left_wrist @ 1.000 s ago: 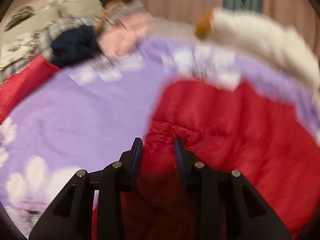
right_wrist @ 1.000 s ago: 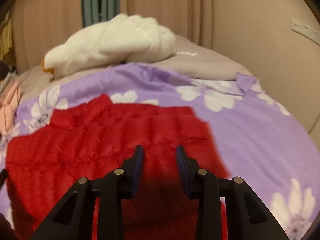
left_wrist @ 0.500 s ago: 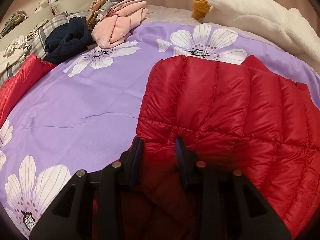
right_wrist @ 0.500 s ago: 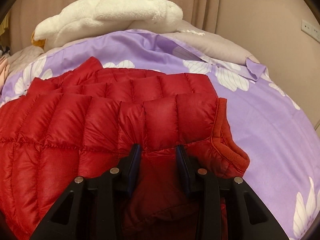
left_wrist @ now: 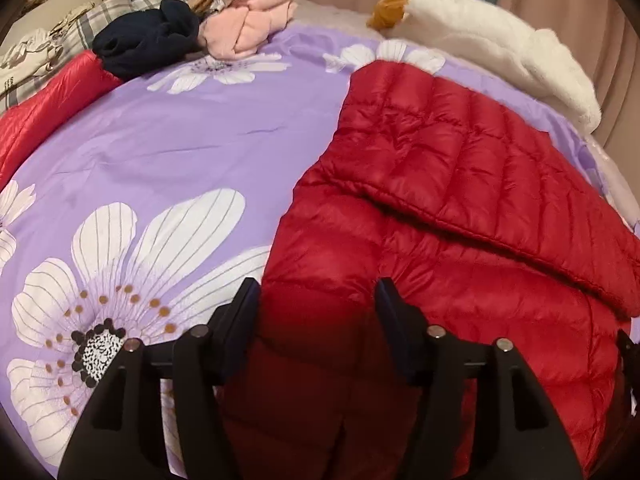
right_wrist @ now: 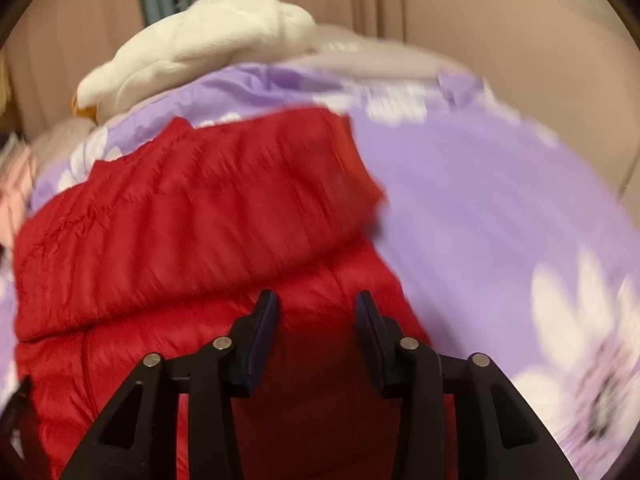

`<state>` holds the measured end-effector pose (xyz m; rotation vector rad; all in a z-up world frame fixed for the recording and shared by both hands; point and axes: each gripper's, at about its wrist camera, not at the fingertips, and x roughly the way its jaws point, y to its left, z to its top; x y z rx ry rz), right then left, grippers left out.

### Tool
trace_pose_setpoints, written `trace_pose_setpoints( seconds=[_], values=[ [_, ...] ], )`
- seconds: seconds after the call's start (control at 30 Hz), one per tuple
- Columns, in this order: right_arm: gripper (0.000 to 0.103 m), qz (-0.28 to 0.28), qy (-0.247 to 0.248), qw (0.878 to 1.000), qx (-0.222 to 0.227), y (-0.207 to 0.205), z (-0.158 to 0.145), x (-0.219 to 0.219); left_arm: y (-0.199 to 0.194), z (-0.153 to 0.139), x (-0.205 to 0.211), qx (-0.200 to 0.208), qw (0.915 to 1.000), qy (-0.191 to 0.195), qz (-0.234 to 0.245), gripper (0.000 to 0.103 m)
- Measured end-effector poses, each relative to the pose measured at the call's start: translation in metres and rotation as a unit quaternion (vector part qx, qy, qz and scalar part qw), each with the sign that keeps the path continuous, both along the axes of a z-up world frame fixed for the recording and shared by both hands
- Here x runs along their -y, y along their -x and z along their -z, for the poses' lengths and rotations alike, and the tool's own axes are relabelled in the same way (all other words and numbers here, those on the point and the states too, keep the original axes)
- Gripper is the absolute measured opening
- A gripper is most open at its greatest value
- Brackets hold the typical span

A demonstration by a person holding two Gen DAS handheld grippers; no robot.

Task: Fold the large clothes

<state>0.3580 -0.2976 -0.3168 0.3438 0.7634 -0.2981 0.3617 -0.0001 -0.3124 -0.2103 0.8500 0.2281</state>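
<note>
A red quilted down jacket (left_wrist: 460,208) lies on the purple flowered bedspread (left_wrist: 180,152), its far part folded over the near part. My left gripper (left_wrist: 316,300) is open above the jacket's near left edge, holding nothing. In the right wrist view the jacket (right_wrist: 192,216) shows the same fold, blurred. My right gripper (right_wrist: 316,312) is open above the jacket's near right part, holding nothing.
A pile of folded clothes, pink (left_wrist: 248,28) and navy (left_wrist: 148,40), sits at the far left of the bed. Another red garment (left_wrist: 44,104) lies at the left edge. A white plush toy (left_wrist: 500,48) lies at the head, by curtains and wall (right_wrist: 500,20).
Both grippers held the jacket's edge, carried it forward over the far part, then let go and opened. Both have pulled back toward the near side; the fold now lies flat.
</note>
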Motion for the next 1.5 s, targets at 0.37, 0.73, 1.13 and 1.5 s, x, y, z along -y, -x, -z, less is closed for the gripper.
trace_pose_setpoints(
  seconds=[0.37,0.73,1.13,1.5],
  values=[
    [0.043,-0.052,0.043,0.997,-0.031,0.041,-0.035,-0.005,0.042,-0.025,-0.036,-0.038,0.9946,0.094,0.025,0.064],
    [0.068,0.008,-0.03,0.999,-0.039,0.153,-0.025,0.058,0.148,-0.011,-0.069,-0.056,0.9831,0.17,0.039,0.068],
    [0.076,-0.017,-0.102,0.995,-0.014,0.185,-0.003,0.007,0.215,-0.004,-0.022,-0.034,0.9511,0.295,0.083,0.078],
    [0.068,-0.016,-0.082,0.996,-0.008,0.173,0.004,-0.007,0.186,0.0,0.004,-0.014,0.9545,0.289,0.07,0.045]
  ],
)
